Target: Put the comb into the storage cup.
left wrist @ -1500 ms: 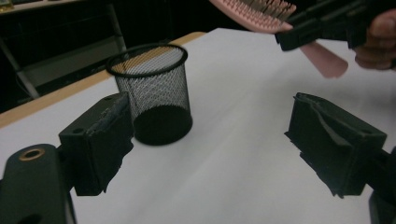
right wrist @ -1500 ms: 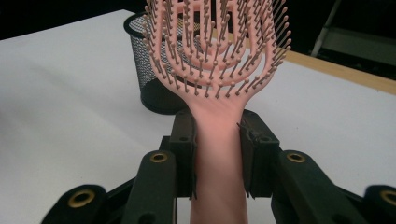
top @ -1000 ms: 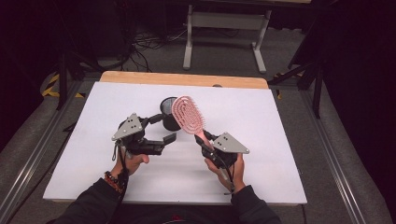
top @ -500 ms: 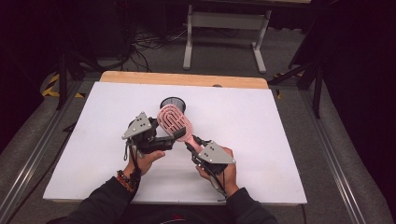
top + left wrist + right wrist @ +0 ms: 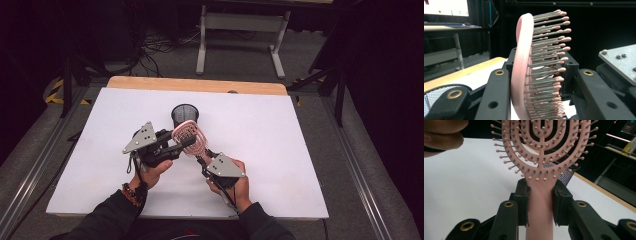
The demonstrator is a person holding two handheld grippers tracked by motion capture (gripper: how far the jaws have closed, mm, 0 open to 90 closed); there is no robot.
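One pink hairbrush [image 5: 188, 136] is held above the middle of the white counter [image 5: 300, 165], between two hand-held grippers. The right hand-held gripper [image 5: 205, 159], at lower centre of the high view, is clamped on the brush's handle; in its own view both black jaws press the handle's sides just below the vented, bristled head [image 5: 541, 150]. The left hand-held gripper [image 5: 181, 144], at centre left of the high view, has its jaws around the brush head. In the left gripper view the head [image 5: 524, 75] stands edge-on between the jaws, its back against the left jaw and the bristle tips reaching toward the right one; whether they touch is hard to make out, so I cannot tell if this grip is closed.

One black mesh cup [image 5: 185, 115] stands upright on the counter just above the brush in the frame; nothing can be seen inside it. In the right gripper view it is mostly hidden behind the brush, and in the left gripper view only its rim [image 5: 439, 90] peeks out at lower left.
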